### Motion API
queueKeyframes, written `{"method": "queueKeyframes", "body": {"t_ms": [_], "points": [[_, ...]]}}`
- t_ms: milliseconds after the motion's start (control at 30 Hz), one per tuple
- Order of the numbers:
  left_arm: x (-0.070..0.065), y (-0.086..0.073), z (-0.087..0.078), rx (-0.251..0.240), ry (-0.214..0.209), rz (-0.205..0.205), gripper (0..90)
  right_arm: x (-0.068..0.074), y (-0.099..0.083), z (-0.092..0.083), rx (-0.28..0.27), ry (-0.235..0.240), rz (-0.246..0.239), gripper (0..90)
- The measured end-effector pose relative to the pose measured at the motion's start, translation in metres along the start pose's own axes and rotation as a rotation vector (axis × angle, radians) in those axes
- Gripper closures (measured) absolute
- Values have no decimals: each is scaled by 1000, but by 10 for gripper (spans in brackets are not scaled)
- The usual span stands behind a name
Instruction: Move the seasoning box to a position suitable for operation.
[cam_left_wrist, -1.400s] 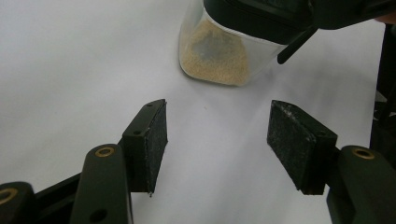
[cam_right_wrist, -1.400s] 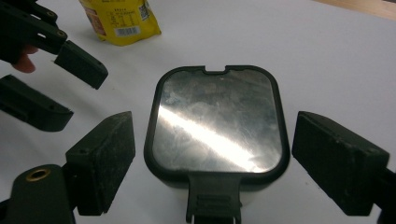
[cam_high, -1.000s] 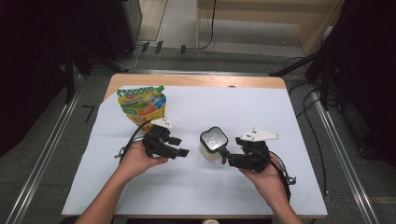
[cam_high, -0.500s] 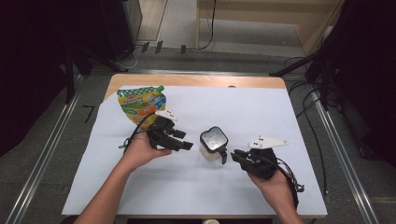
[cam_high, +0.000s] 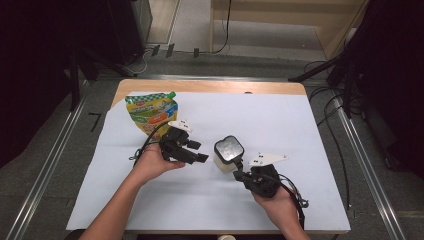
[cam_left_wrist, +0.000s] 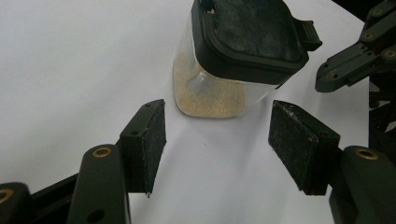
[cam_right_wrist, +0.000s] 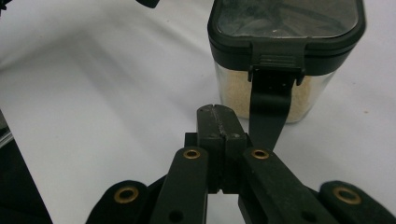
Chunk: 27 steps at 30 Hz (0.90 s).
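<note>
A clear container (cam_high: 228, 152) with a black lid and beige granules in the bottom stands on the white sheet (cam_high: 280, 120). My left gripper (cam_high: 200, 151) points at it from the left. Its jaws are open, with the container (cam_left_wrist: 238, 60) a little beyond the pads (cam_left_wrist: 152, 144). From the near right, my right gripper (cam_high: 238, 175) faces the container (cam_right_wrist: 285, 46). That gripper's (cam_right_wrist: 218, 122) jaws have just been closing and now meet pad to pad with nothing between them. The lid's black latch flap (cam_right_wrist: 268, 112) hangs just beside the tips.
A yellow and green pouch (cam_high: 150, 111) lies on the sheet behind my left hand. The sheet covers a wooden table (cam_high: 210, 86) with metal rails along both sides. Cables trail off both grippers and across the floor at the right.
My right gripper's jaws have closed from wide open to shut, and that hand has drawn a little down and back from the container. The left gripper has barely shifted.
</note>
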<state>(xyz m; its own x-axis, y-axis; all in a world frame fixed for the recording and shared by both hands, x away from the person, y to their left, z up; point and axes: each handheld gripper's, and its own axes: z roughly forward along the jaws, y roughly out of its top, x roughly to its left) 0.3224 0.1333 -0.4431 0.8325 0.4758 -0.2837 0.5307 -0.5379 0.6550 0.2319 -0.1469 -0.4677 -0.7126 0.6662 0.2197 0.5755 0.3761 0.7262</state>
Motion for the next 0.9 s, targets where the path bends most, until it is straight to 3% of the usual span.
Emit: {"method": "queueKeyframes", "body": {"t_ms": [267, 600, 900], "points": [[-4, 0, 2, 4, 0, 17, 367, -10, -2, 5, 15, 14, 25, 900], [-7, 0, 3, -5, 6, 21, 353, -18, -2, 5, 26, 13, 22, 900], [-13, 1, 9, -12, 6, 39, 294, -42, -5, -5, 12, -4, 89, 900]]}}
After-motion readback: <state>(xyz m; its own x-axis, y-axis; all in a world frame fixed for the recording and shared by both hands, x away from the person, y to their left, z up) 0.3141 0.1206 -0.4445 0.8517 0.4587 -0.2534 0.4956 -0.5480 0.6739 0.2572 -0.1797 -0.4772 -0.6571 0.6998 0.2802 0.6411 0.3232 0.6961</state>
